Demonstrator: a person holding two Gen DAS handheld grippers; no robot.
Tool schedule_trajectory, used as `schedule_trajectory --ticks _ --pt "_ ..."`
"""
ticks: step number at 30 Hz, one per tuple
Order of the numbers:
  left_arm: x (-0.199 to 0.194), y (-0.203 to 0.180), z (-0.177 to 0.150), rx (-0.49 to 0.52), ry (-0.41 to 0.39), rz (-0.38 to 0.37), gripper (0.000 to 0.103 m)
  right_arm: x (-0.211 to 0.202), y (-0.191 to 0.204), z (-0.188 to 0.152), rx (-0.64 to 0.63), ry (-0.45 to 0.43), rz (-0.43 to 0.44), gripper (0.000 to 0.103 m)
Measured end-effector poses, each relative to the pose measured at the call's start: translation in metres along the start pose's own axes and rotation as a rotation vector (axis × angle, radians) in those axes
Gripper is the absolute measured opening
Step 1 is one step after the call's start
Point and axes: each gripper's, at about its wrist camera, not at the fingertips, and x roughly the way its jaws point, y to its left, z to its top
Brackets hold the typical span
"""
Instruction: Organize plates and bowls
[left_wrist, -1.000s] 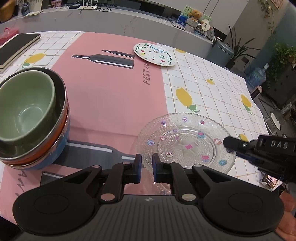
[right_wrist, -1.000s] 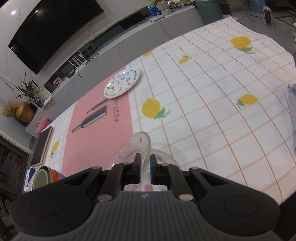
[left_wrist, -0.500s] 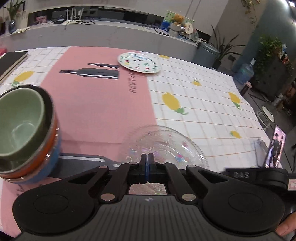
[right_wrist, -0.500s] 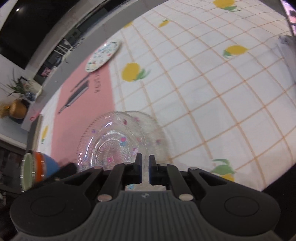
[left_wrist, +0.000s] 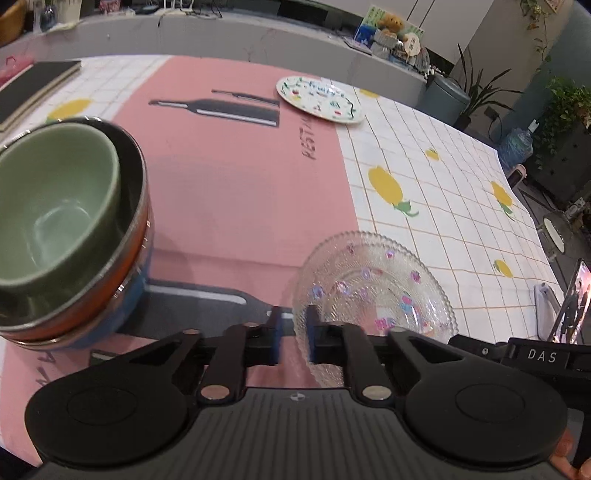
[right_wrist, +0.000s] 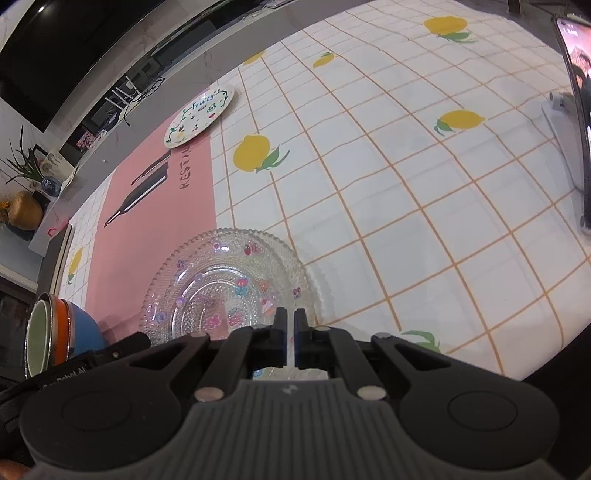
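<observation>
A clear glass plate with small coloured flower marks (left_wrist: 373, 295) (right_wrist: 225, 284) sits near the table's front edge. My right gripper (right_wrist: 290, 341) is shut on its near rim. My left gripper (left_wrist: 294, 338) is partly open, its fingers on either side of the plate's left rim without clamping it. A stack of bowls with a green bowl (left_wrist: 51, 206) on top stands left of the plate and shows in the right wrist view (right_wrist: 55, 347). A white plate with a fruit pattern (left_wrist: 319, 99) (right_wrist: 201, 114) lies far back on the cloth.
The table carries a white checked cloth with lemons (right_wrist: 406, 184) and a pink panel (left_wrist: 236, 177). A phone on a white stand (right_wrist: 574, 107) is at the right edge. A dark notebook (left_wrist: 33, 88) lies at the far left.
My left gripper was shut half a second ago and has opened at the glass plate's left rim. The right gripper has stayed shut on the plate, which now lies flatter.
</observation>
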Motion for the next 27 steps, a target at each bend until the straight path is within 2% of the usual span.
schedule_trajectory --ticks 9,12,14,16,20,23,25,27 --pt "0.004 -0.008 -0.003 0.032 0.018 -0.016 0.005 -0.008 0.006 0.006 -0.061 -0.048 -0.014 0.000" --pt "0.004 -0.005 -0.002 0.015 0.014 -0.019 0.009 -0.009 0.003 0.005 -0.069 -0.067 -0.048 0.005" --pt "0.003 -0.001 0.001 -0.005 0.004 -0.008 0.017 -0.009 -0.003 0.005 -0.056 -0.068 -0.066 0.016" --pt "0.004 0.004 0.002 -0.025 0.004 -0.012 0.023 -0.008 -0.009 0.005 -0.039 -0.064 -0.071 0.023" --pt "0.006 0.009 0.004 -0.058 0.008 -0.030 0.024 -0.005 -0.015 0.004 -0.013 -0.041 -0.049 0.028" --pt "0.007 0.009 0.004 -0.054 0.005 -0.034 0.023 -0.002 -0.012 0.001 -0.011 -0.029 -0.033 0.028" --pt "0.009 0.007 0.004 -0.051 0.013 -0.045 0.016 -0.001 -0.010 0.000 -0.014 -0.027 -0.027 0.028" --pt "0.008 0.003 0.004 -0.036 0.018 -0.054 0.006 0.000 -0.008 -0.001 -0.022 -0.028 -0.024 0.018"
